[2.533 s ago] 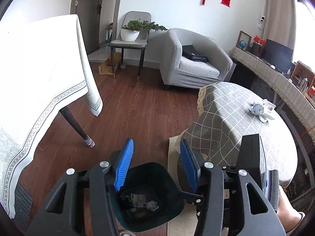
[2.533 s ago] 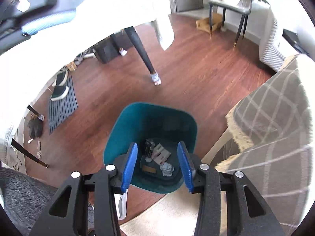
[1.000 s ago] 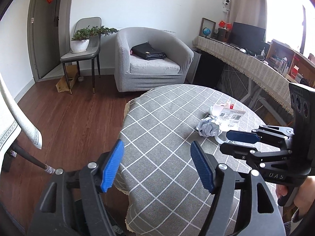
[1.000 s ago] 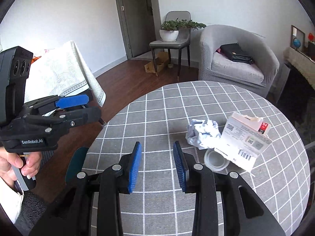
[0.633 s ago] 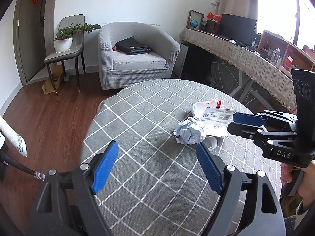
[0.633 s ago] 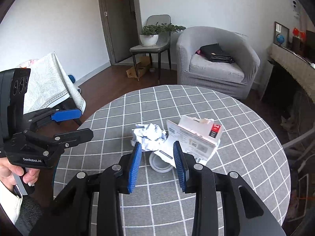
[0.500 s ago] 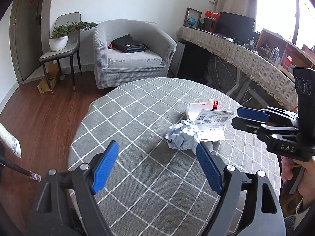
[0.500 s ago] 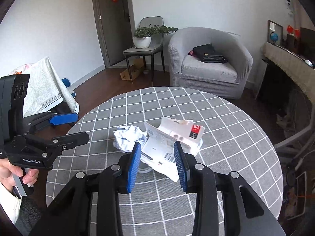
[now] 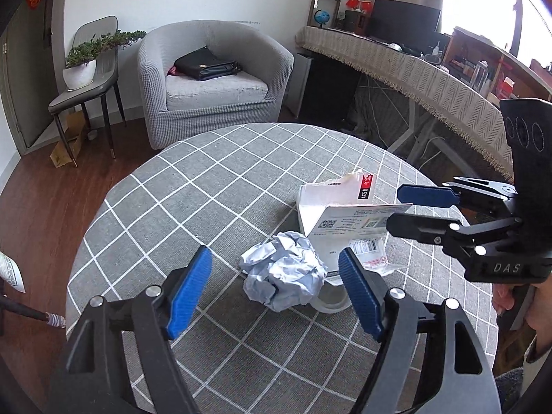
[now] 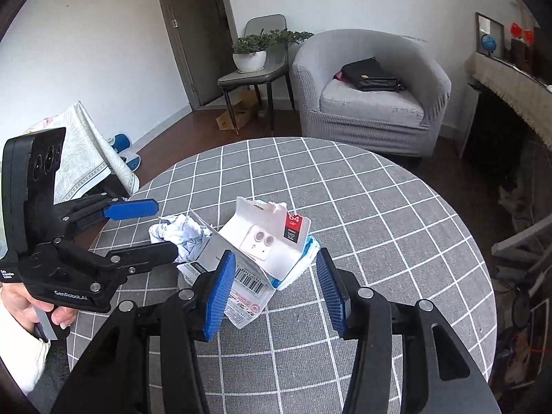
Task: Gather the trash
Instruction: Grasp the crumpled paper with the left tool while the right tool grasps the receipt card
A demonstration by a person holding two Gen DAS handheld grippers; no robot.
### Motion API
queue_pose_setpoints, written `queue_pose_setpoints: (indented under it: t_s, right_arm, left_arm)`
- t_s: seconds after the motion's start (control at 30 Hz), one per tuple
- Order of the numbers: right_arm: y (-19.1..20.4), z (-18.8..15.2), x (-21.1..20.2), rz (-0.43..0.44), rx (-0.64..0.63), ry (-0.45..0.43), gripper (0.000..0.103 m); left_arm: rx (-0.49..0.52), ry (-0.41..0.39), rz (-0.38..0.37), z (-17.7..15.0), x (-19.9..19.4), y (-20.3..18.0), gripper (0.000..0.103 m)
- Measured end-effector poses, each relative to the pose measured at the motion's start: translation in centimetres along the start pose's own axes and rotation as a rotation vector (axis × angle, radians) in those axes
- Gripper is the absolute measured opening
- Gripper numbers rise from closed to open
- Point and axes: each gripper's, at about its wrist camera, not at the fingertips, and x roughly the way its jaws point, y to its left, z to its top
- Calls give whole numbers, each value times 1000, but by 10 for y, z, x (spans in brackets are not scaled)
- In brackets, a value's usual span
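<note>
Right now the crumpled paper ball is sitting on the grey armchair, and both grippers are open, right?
Not quite. The crumpled paper ball lies on the checked round table, beside the torn white package, as the left wrist view shows. The left gripper and right gripper are both open.

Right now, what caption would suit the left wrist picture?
Left gripper with open fingers closing in on a crumpled paper ball beside a torn white package on the checked table.

Grey white-checked tablecloth (image 9: pixel 193 207), pale blue crumpled paper (image 9: pixel 284 270)
</note>
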Motion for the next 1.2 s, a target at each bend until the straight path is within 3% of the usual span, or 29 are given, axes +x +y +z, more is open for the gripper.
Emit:
queue_pose_setpoints:
  t_s: [0.17,0.3,0.6,1.2]
  right_arm:
    - [5,2,8,24,-51,33,43]
    - [4,4,14,38,-67,46,39]
    - [20,10,22,68,-119,44,31]
    - [40,14,39,62,-151,40,12]
  left_arm:
    - [-15,29,-5,4,15,3,51]
    - [-11,31,-13,6,17,5,47]
    - [-46,-9,-23,10,0,16,46]
    - [-77,-16,-11,-3,-21,35,46]
